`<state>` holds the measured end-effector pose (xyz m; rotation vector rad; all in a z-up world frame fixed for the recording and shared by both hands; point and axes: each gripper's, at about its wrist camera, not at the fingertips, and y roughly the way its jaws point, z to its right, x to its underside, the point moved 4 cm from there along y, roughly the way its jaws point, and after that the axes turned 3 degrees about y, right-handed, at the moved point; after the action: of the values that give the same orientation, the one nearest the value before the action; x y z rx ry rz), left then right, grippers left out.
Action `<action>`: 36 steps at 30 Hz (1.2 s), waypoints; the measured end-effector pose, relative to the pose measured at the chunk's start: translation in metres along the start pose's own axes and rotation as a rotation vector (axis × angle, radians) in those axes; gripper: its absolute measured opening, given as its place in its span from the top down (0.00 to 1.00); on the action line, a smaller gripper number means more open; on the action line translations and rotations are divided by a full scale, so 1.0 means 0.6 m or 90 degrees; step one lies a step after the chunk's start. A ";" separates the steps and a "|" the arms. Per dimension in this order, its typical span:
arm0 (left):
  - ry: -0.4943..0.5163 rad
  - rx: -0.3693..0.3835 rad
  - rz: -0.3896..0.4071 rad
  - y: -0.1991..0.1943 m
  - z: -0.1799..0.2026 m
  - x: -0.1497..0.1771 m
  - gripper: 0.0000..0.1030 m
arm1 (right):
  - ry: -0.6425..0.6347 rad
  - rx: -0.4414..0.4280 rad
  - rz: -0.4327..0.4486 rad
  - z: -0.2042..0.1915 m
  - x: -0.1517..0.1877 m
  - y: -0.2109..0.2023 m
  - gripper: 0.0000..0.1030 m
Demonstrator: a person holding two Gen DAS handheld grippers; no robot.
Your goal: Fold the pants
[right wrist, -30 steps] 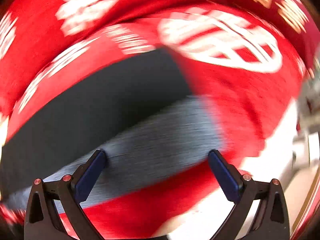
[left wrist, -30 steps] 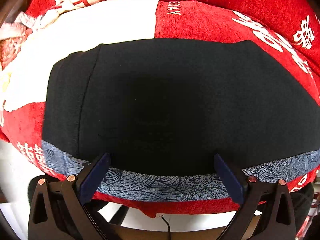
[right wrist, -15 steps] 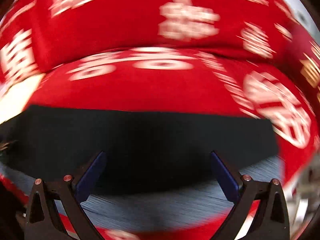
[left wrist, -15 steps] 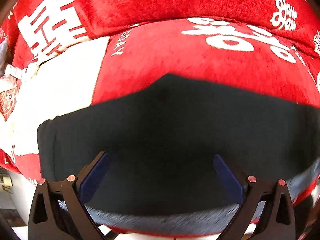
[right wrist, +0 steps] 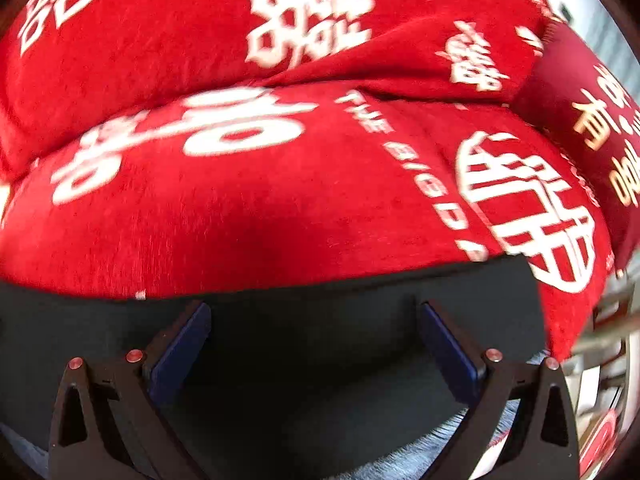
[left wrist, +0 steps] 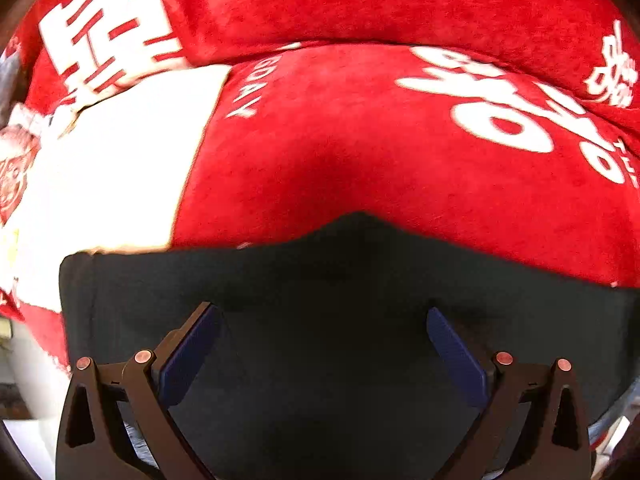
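Black pants (left wrist: 320, 280) lie flat on a red cushion cover, filling the lower half of the left wrist view. Their far edge has a small peak at the middle. My left gripper (left wrist: 322, 314) hovers open over the dark cloth, nothing between its blue pads. In the right wrist view the same pants (right wrist: 312, 320) end at a right-hand edge near a white emblem. My right gripper (right wrist: 314, 312) is open too, low over the fabric just short of its far edge.
The red plush seat cushion (left wrist: 360, 152) with white characters carries the pants; a back cushion (right wrist: 200, 20) rises behind it. A white patch (left wrist: 112, 168) lies at left. A blue-grey patterned cloth (right wrist: 440, 444) shows under the pants at the front right.
Both grippers have swung forward and lower across the pants toward their far edge. The blue-grey strip has slid almost out of the left wrist view. Both stay open.
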<state>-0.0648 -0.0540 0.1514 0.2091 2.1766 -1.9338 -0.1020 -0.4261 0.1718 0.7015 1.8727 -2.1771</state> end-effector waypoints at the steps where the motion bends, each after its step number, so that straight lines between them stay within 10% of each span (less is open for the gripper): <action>1: 0.010 -0.005 0.002 0.001 0.012 -0.004 0.00 | -0.010 -0.034 0.008 -0.030 0.000 -0.011 0.00; 4: 0.022 -0.028 -0.008 0.014 0.036 -0.013 0.00 | -0.064 -0.100 0.006 -0.148 0.009 -0.017 0.00; 8: -0.024 0.005 -0.028 0.024 0.021 -0.017 0.00 | -0.095 -0.055 -0.013 -0.245 0.019 0.026 0.01; 19: -0.032 -0.013 -0.002 -0.009 0.047 -0.010 0.00 | 0.046 0.060 -0.028 -0.034 -0.013 0.044 0.00; 27: 0.005 -0.018 -0.004 0.000 0.080 -0.006 0.00 | -0.169 -0.047 0.017 -0.203 0.032 -0.003 0.01; 31: -0.026 -0.014 -0.034 0.012 0.026 -0.006 0.00 | -0.107 -0.097 -0.015 -0.123 0.032 0.014 0.01; 36: -0.046 -0.010 -0.032 0.021 -0.025 0.010 0.00 | -0.009 -0.008 -0.023 0.096 0.000 0.046 0.00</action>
<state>-0.0686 -0.0379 0.1393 0.0807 2.1702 -1.9179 -0.1035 -0.4871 0.1529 0.6532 1.9057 -2.1833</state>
